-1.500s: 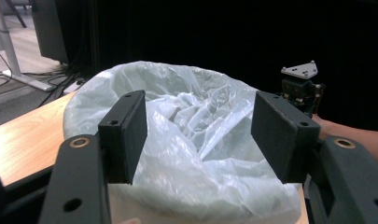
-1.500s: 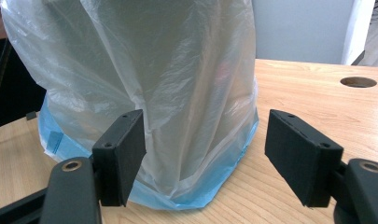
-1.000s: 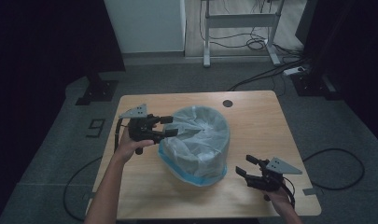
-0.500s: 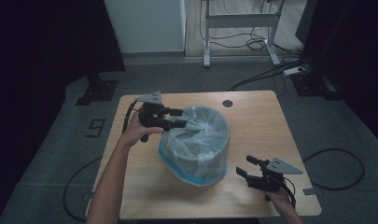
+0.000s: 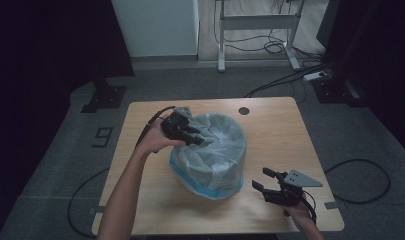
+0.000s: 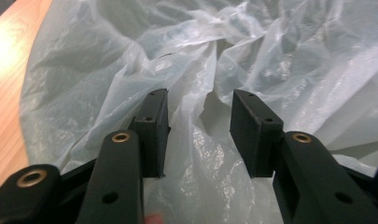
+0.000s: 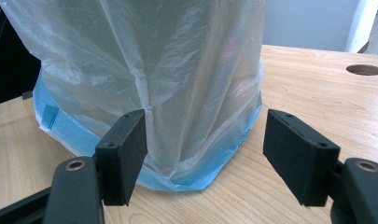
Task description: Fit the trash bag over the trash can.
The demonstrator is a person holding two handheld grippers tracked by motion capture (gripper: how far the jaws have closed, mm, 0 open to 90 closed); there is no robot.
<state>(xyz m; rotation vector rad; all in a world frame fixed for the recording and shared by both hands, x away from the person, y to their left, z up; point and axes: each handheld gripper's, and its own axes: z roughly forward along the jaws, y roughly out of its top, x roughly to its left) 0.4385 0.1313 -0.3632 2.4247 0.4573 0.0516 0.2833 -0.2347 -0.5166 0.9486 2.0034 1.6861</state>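
Reaching over the bag (image 5: 210, 150), left claw (image 5: 199, 140) gapes; right claw (image 5: 262, 181) rests open, empty.

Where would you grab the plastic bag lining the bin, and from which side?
Probably a raised fold of the plastic bag at the top, approached from above: the film there bunches into loose ridges, and one stands between the open left gripper's jaws. Lower down, the bag hangs smoother over the bin, offering less to pinch.

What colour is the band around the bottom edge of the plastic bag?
Light blue; the band on the translucent white plastic bag shows best in the right gripper view.
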